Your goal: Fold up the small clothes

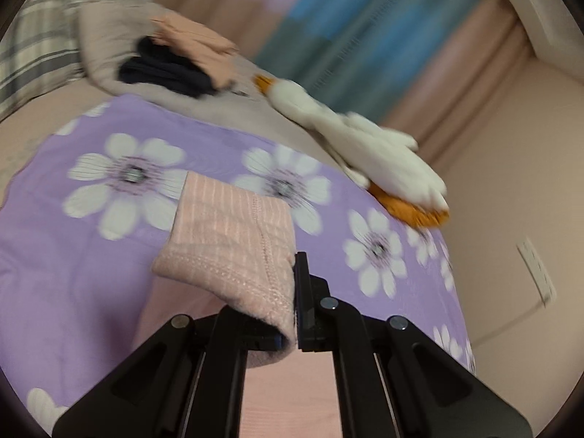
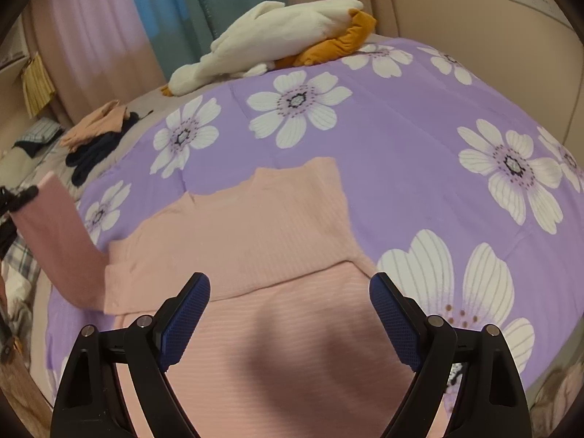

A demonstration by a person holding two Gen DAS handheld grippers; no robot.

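L gripper [image 1: 295, 303]: pinched on pink sweater [image 1: 233, 233] sleeve, lifted off floral quilt [image 1: 91, 248].
R gripper [image 2: 290, 315]: spread wide over sweater.

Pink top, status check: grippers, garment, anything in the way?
Left gripper shut on sleeve cuff, lifted. Right gripper open, empty, over pink top, partly folded on floral quilt. Plush goose far side, not obstructing.
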